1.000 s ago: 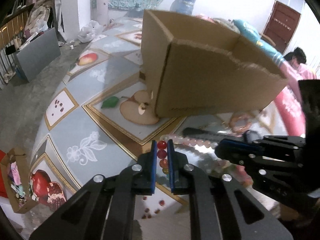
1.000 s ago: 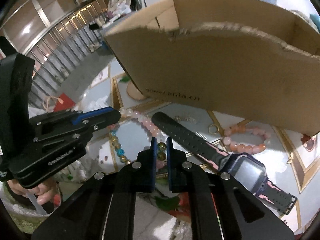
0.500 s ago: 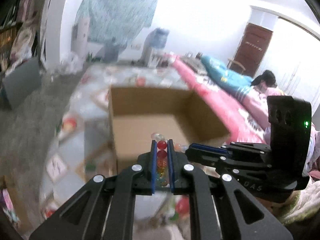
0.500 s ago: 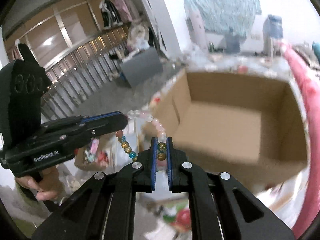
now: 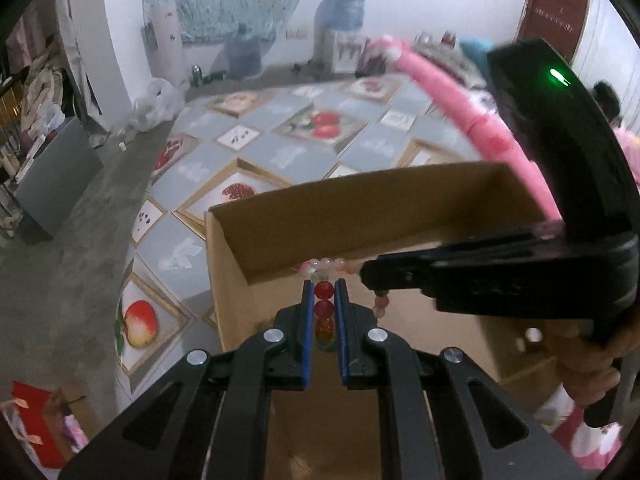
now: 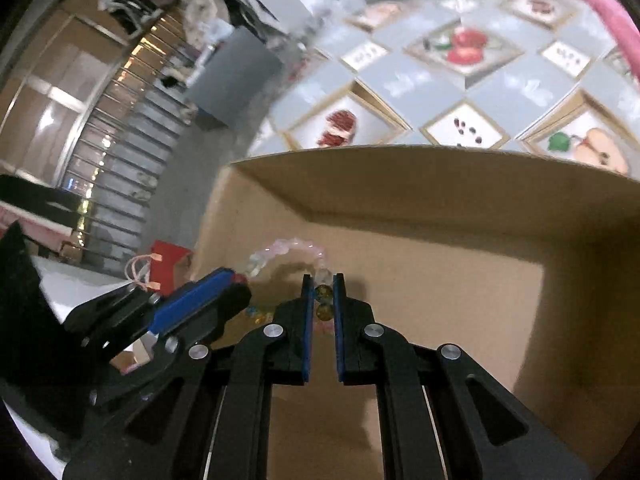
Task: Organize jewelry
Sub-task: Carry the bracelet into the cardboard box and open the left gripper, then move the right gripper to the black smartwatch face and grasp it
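The left claw [image 5: 324,292] is clamped on the red and amber end of a multicoloured beaded bracelet [image 5: 324,308], held above the open brown cardboard box [image 5: 400,200]. To its right, the right claw [image 6: 320,294] pinches the bracelet's amber beads, and the pale pink beads arc between the two claws over the box's interior.

left hand-held gripper [image 5: 324,304] clamped, right hand-held gripper [image 6: 323,300] clamped

Left gripper [image 5: 324,292] clamps a bead bracelet [image 5: 324,312]; red, dark red and orange beads sit stacked between the blue pads [image 5: 307,332]. Pink beads run from its tips rightward to the right gripper [image 5: 370,280], which grips the same strand. Both hang over an open cardboard box [image 5: 360,200]. Box stands on a fruit-patterned cloth [image 5: 280,152]. Green light [image 5: 558,77] glows on the right unit.
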Tool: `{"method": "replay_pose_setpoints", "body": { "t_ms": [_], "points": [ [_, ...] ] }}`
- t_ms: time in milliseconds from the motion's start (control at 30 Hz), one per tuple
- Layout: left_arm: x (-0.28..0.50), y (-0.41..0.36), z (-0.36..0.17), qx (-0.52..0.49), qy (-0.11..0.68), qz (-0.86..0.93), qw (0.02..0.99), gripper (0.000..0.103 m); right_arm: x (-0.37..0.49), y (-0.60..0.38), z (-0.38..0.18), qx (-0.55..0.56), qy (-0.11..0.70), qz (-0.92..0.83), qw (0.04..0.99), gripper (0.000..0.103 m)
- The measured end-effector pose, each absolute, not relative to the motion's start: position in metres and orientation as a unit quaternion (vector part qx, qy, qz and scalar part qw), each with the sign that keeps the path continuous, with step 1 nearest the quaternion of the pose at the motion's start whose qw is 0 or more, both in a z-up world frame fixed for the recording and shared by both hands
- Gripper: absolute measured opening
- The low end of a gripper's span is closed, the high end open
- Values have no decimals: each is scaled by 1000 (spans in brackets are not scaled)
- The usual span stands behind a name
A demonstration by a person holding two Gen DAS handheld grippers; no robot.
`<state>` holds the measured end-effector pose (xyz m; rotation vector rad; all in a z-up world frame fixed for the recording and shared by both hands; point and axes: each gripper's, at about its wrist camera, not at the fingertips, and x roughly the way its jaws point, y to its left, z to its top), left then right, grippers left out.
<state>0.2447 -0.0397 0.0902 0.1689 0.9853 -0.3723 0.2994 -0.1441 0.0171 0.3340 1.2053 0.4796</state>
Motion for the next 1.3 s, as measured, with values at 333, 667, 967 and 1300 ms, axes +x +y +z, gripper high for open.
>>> {"method": "replay_pose_setpoints", "body": {
  "t_ms": [333,667,967,1300],
  "points": [
    [264,-43,77,92,478,-143,862,21,326,-151,12,185,559,223,777,20],
    [180,-9,140,43,389,-160,906,24,220,-161,112,101,408,196,886,72],
    [85,31,143,14,359,-147,922,26,110,-133,133,-58,354,157,920,95],
    [30,51,96,-26,386,-142,911,27,60,-147,85,-75,367,124,919,95]
  ]
}}
